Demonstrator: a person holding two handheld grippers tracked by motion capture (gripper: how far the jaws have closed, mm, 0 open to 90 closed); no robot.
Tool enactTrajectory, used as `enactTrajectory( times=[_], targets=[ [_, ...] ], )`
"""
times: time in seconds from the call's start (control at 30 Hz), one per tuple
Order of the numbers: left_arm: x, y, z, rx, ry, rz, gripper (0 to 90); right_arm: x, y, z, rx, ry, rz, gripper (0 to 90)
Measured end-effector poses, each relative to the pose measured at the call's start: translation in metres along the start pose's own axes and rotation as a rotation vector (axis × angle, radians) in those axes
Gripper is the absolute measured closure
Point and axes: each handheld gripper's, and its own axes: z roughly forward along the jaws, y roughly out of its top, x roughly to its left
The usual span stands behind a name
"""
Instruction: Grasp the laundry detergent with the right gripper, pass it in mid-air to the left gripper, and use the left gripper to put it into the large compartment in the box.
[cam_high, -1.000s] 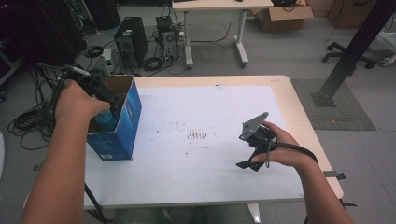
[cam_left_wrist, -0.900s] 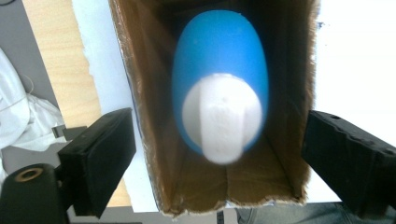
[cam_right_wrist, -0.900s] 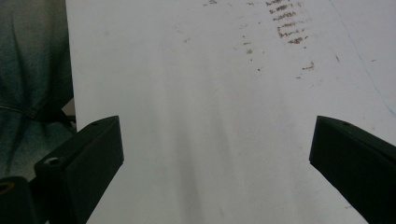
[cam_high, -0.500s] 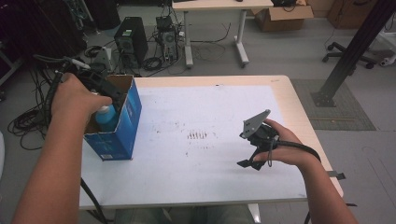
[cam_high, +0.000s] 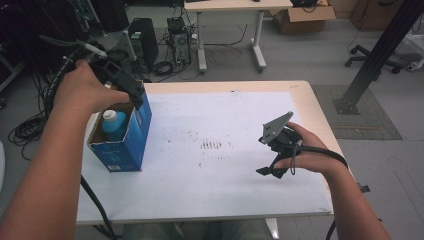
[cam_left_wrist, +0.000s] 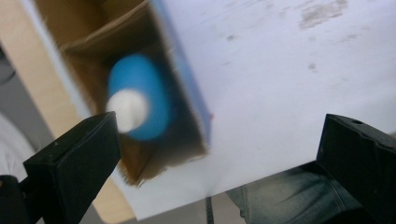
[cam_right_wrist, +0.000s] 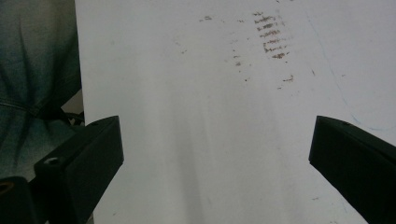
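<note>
A blue bottle (cam_high: 114, 125) with a white cap stands inside an open blue cardboard box (cam_high: 127, 150) at the table's left edge. My left gripper (cam_high: 136, 96) hovers above the box's far rim, clear of the bottle. In the left gripper view the jaws have just been opening; they stand wide apart around nothing, and my left gripper (cam_left_wrist: 219, 128) looks down on the bottle (cam_left_wrist: 140, 105) in the box (cam_left_wrist: 187, 100). My right gripper (cam_high: 270, 170) rests low over the table's right part. My right gripper (cam_right_wrist: 215, 128) is open, with bare white tabletop between its jaws.
The white tabletop (cam_high: 210, 190) carries brown smudges (cam_high: 214, 145) near its middle. Beyond the table are computer towers (cam_high: 142, 42), cables, another desk (cam_high: 230, 10) and a cardboard box (cam_high: 305, 17). A black post (cam_high: 375, 55) stands at the right.
My left hand has risen up and away from inside the box. The bottle has stayed in the box and now shows uncovered. The right hand has not moved.
</note>
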Motion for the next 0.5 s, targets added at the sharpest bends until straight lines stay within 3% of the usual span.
enactTrajectory(
  times=[0.2, 0.33, 0.5],
  targets=[
    [-0.028, 0.005, -0.017, -0.041, -0.064, 0.187, 0.2, -0.001, 0.002, -0.007, 0.015, -0.010, -0.008, 3.0],
    [-0.045, 0.007, -0.018, -0.025, -0.124, 0.309, 0.2, 0.000, 0.004, -0.011, 0.028, -0.011, -0.017, 3.1],
    [-0.068, 0.008, -0.013, 0.000, -0.129, 0.476, 0.2, 0.001, 0.006, -0.014, 0.051, -0.010, -0.032, 3.1]
  ],
)
